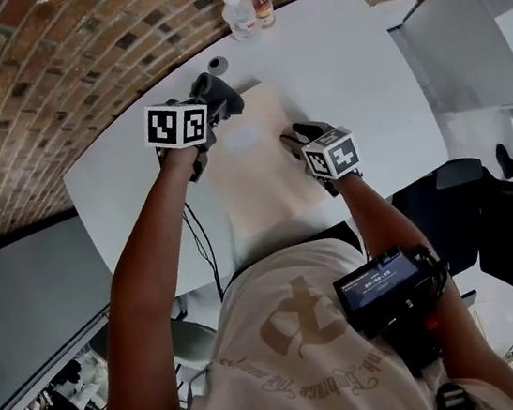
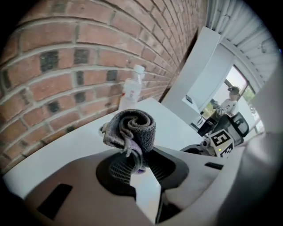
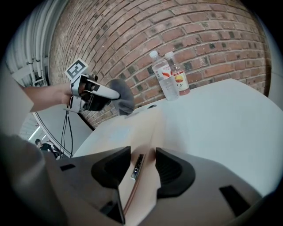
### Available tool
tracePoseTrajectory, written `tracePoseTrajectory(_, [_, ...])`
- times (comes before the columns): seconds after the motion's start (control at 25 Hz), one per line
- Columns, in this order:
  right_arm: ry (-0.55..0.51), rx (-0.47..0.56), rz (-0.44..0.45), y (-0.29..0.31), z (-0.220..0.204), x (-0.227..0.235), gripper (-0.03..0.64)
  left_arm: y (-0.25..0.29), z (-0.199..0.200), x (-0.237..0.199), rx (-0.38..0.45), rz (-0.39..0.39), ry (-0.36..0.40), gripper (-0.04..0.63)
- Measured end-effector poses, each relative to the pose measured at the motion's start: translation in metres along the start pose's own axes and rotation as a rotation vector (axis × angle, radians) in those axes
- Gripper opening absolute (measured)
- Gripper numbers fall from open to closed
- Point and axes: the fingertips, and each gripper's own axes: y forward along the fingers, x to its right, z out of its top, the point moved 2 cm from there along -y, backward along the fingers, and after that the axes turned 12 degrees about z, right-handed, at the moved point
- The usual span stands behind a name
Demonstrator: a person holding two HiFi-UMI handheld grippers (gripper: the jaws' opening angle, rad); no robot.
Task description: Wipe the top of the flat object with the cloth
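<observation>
Two grippers are at work. Head view: my left gripper (image 1: 209, 109) holds the cloth (image 1: 219, 89) at the far left corner of the board (image 1: 262, 175), which lies flat on the table (image 1: 361, 71). My right gripper (image 1: 300, 138) sits at the board's right edge.

Left gripper view: jaws pinched on the rolled cloth.

Right gripper view: jaws spread, straddling the board's edge and clamping nothing. I can't tell if the cloth touches the board.

I'd judge the wiping barely begun, with the whole top left.
</observation>
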Motion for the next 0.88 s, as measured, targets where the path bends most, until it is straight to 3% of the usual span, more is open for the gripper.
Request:
tracePoseTrajectory(0.12, [-0.016,-0.009,0.004,0.002,0.002,-0.002,0.189,0.018,0.007,0.046,-0.037,-0.126,0.054,0.094])
tracePoseTrajectory(0.24, [-0.028,-0.016,0.013,0.002,0.002,-0.003,0.189,0.037,0.004,0.077,-0.135,-0.204,0.078,0.094])
tracePoseTrajectory(0.4, [-0.035,-0.008,0.019,0.002,0.005,-0.001,0.189,0.062,0.006,0.078,-0.242,-0.176,0.055,0.094])
tracePoseTrajectory(0.56, [-0.033,-0.009,0.029,0.000,0.003,-0.003,0.189,0.077,0.006,0.069,-0.281,-0.141,-0.008,0.100])
tracePoseTrajectory(0.88, [-0.039,-0.012,0.046,-0.001,0.004,-0.001,0.189,0.090,0.015,0.072,-0.192,-0.079,-0.146,0.113])
